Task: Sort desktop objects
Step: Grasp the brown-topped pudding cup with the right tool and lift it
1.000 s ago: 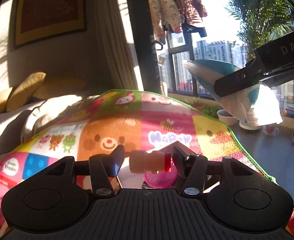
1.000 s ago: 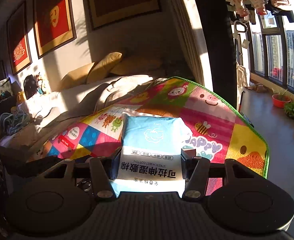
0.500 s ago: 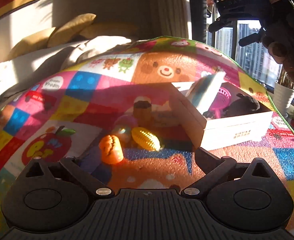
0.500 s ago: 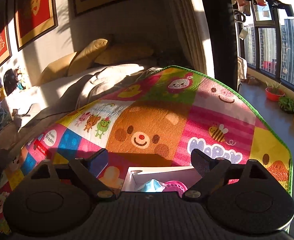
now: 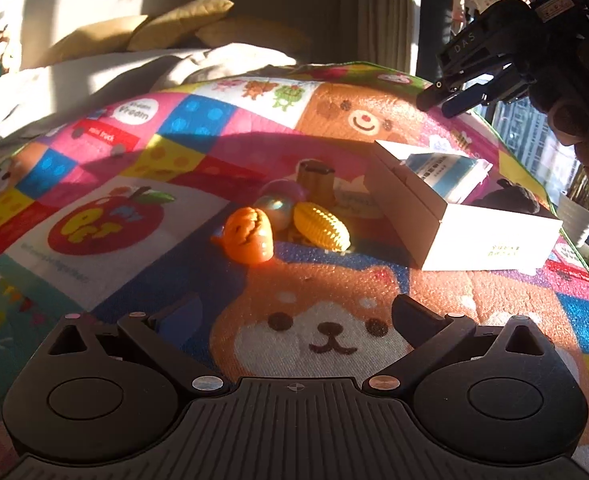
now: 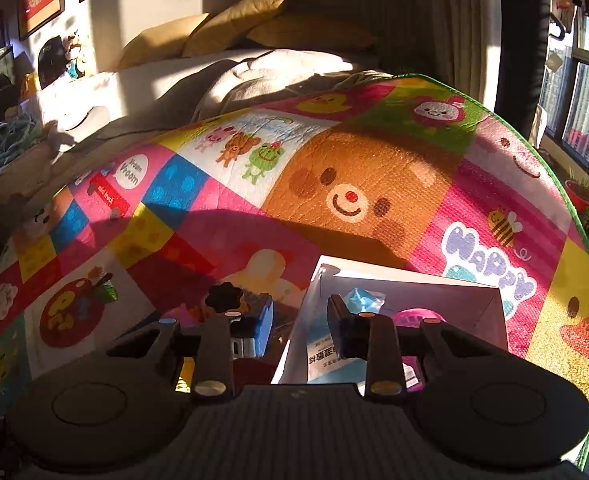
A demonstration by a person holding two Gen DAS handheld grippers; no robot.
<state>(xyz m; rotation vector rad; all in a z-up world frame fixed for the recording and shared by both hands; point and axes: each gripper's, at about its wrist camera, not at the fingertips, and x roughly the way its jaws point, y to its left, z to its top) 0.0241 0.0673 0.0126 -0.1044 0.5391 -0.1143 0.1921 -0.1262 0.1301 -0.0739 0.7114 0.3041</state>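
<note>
My left gripper [image 5: 296, 316] stands wide open and empty, low over the play mat [image 5: 326, 336]. Ahead of it lie an orange toy [image 5: 248, 236], a yellow corn cob [image 5: 322, 226], a shiny ball [image 5: 272, 204] and a brown cylinder [image 5: 316, 178]. To their right is a white box [image 5: 490, 236] holding a blue-and-white wipes pack [image 5: 446, 170] and a dark lump [image 5: 510, 200]. My right gripper [image 5: 446, 98] hovers above the box's far end, its jaws closing down to shut with nothing between them. In the right wrist view that gripper [image 6: 299, 320] hangs over the box [image 6: 414, 280], above the wipes pack [image 6: 326, 356].
The mat's green edge [image 6: 574, 208] drops off to a floor with plant pots [image 6: 582, 196] on the right. A sofa with cushions [image 5: 178, 20] and a blanket borders the far side. A pink item [image 6: 412, 316] lies in the box.
Both grippers let go of their loads: the left released a small pale bottle, the right the wipes pack, which now lies in the box. The left opened wide and sank; the right closed.
</note>
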